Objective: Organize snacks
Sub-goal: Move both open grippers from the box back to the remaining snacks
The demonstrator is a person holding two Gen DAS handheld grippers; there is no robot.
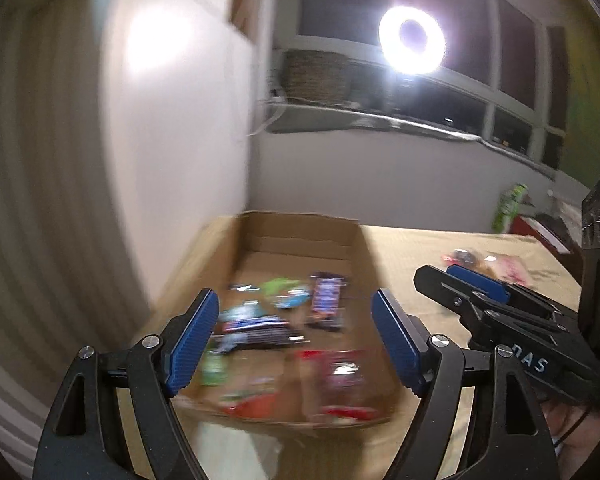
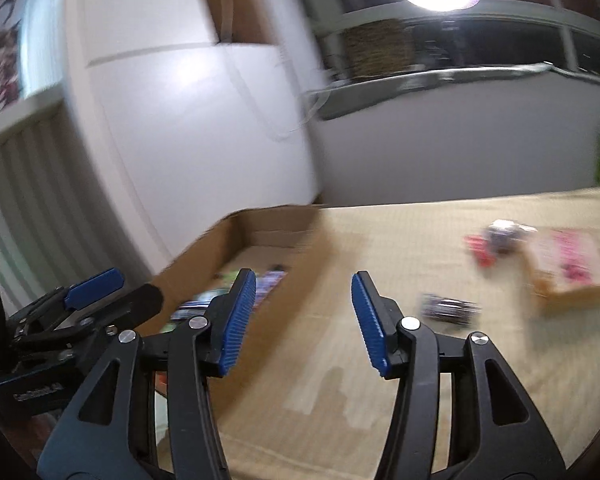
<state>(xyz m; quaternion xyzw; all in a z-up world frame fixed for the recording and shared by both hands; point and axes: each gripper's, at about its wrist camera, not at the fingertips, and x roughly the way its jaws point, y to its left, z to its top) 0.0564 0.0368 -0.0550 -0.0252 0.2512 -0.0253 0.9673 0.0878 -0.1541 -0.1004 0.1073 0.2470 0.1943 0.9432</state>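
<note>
— From the left wrist, what do you make out?

— The left gripper [image 1: 296, 336] stands wide, nothing between its blue pads, hovering over the near end of the cardboard box [image 1: 356, 264]. Inside the box lie blurred snack packets [image 1: 292, 320]: a purple one, green ones, red ones nearest the near wall. The right gripper [image 1: 460, 280] shows to the right of the box, over the table [image 1: 412, 248]; I cannot tell its opening from here.

— And the right wrist?

— There the right gripper [image 2: 304, 320] is plainly wide and empty, just right of the box [image 2: 300, 264]. It shows what the other view barely does: a small dark wrapped snack [image 2: 452, 308] on the cloth right of the box, a red-and-silver packet [image 2: 496, 240] farther off, and a flat pink-printed carton [image 2: 568, 272] beyond.

— How would the dark snack handle?

— Light, I judge, with crinkly, slippery film. Pinch it across the middle, gently; the contents may crush.
</note>
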